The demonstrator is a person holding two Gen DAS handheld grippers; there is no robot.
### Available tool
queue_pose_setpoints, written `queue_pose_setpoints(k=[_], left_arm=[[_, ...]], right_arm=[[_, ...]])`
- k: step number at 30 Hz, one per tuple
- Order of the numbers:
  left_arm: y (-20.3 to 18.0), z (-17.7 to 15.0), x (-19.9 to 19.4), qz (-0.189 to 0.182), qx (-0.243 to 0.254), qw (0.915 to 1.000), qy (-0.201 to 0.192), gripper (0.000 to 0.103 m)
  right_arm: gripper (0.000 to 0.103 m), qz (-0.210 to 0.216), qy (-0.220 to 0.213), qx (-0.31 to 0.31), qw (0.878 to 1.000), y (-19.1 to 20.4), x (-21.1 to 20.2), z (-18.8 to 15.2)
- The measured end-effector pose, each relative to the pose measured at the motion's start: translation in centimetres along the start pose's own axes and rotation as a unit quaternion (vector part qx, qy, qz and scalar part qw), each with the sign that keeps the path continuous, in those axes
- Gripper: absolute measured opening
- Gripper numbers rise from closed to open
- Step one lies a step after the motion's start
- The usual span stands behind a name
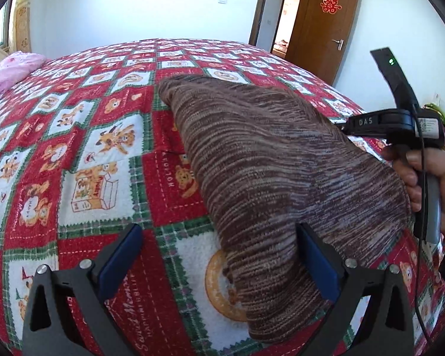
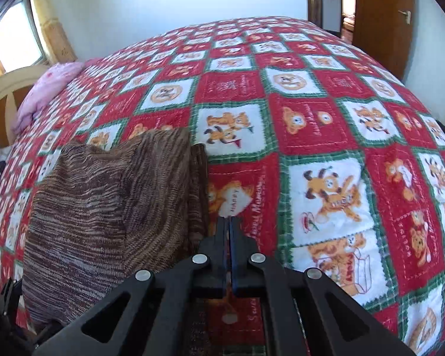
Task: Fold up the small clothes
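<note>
A brown striped knit garment (image 1: 264, 160) lies folded on the bed; it also shows in the right wrist view (image 2: 109, 201) at the left. My left gripper (image 1: 219, 255) is open, its jaws wide apart just above the garment's near corner, the right pad (image 1: 317, 264) touching the cloth edge. My right gripper (image 2: 229, 222) is shut with nothing seen between the pads, just right of the garment's edge. The right gripper's body and the hand holding it (image 1: 406, 136) show at the right of the left wrist view.
The bed is covered with a red, white and green bear-print blanket (image 1: 98, 160). A pink pillow (image 1: 9, 71) lies at the far left. A brown wooden door (image 1: 323, 26) stands open behind the bed. A window (image 2: 12, 47) is at left.
</note>
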State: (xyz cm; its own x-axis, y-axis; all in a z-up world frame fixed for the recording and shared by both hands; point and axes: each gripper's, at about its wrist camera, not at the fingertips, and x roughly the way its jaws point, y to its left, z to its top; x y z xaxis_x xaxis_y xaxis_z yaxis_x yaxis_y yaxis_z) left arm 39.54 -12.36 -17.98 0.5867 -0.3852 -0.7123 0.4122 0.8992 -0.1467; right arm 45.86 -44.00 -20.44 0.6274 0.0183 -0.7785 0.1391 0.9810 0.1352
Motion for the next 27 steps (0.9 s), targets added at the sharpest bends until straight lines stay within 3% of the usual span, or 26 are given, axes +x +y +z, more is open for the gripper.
queue_pose_setpoints(k=[1, 2, 4, 7, 9, 11, 12, 17, 18, 20, 22, 23, 24, 25, 27], left_arm=[[0.1, 0.0, 0.0, -0.001, -0.001, 1.0000, 0.000, 0.103], [0.2, 0.0, -0.1, -0.004, -0.003, 1.0000, -0.001, 0.103], [0.3, 0.0, -0.1, -0.007, -0.005, 1.0000, -0.002, 0.103], [0.4, 0.0, -0.1, -0.012, -0.008, 0.9999, -0.003, 0.103], [0.3, 0.0, -0.1, -0.013, -0.005, 0.9999, -0.001, 0.103], [-0.1, 0.1, 0.2, -0.004, 0.006, 1.0000, 0.005, 0.103], [-0.3, 0.1, 0.2, -0.002, 0.010, 0.9999, 0.007, 0.103], [-0.5, 0.0, 0.4, 0.003, 0.018, 0.9998, 0.011, 0.103], [-0.4, 0.0, 0.3, 0.000, 0.016, 0.9998, 0.010, 0.103], [-0.1, 0.0, 0.2, -0.008, 0.010, 0.9999, 0.007, 0.103], [0.2, 0.0, 0.1, -0.016, 0.002, 0.9999, 0.002, 0.103], [0.3, 0.0, 0.0, -0.021, -0.002, 0.9998, 0.000, 0.103], [0.5, 0.0, 0.0, -0.025, -0.005, 0.9997, -0.001, 0.103], [0.5, 0.0, 0.0, -0.026, -0.006, 0.9996, -0.001, 0.103], [0.4, 0.1, 0.2, -0.024, -0.007, 0.9997, 0.001, 0.103]], right_arm=[[0.020, -0.007, -0.025, -0.012, 1.000, 0.6, -1.2, 0.0], [0.021, -0.001, -0.047, -0.026, 0.999, 1.4, -2.4, 0.2], [0.023, 0.044, -0.070, -0.071, 0.994, 4.0, -4.3, 0.6], [0.033, 0.125, -0.032, -0.146, 0.981, 9.4, -4.0, 1.1], [0.034, 0.122, 0.009, -0.162, 0.979, 11.8, -1.9, 1.3], [0.034, 0.075, 0.058, -0.148, 0.984, 12.7, 2.2, 1.7], [0.034, 0.062, 0.063, -0.134, 0.987, 12.4, 4.1, 2.1], [0.036, 0.069, 0.048, -0.068, 0.994, 11.6, 3.0, 3.6], [0.037, 0.068, 0.030, -0.078, 0.994, 12.1, 1.7, 3.2], [0.040, 0.114, -0.004, -0.123, 0.986, 13.4, -1.1, 1.4], [0.048, 0.153, 0.016, -0.170, 0.973, 14.7, -1.7, -0.7], [0.049, 0.135, 0.051, -0.203, 0.969, 15.7, -0.6, -2.1], [0.049, 0.105, 0.055, -0.240, 0.964, 16.4, 0.2, -3.5], [0.054, 0.103, 0.024, -0.245, 0.964, 16.2, -0.4, -3.7], [0.055, 0.125, 0.034, -0.209, 0.969, 15.0, -0.7, -3.1]])
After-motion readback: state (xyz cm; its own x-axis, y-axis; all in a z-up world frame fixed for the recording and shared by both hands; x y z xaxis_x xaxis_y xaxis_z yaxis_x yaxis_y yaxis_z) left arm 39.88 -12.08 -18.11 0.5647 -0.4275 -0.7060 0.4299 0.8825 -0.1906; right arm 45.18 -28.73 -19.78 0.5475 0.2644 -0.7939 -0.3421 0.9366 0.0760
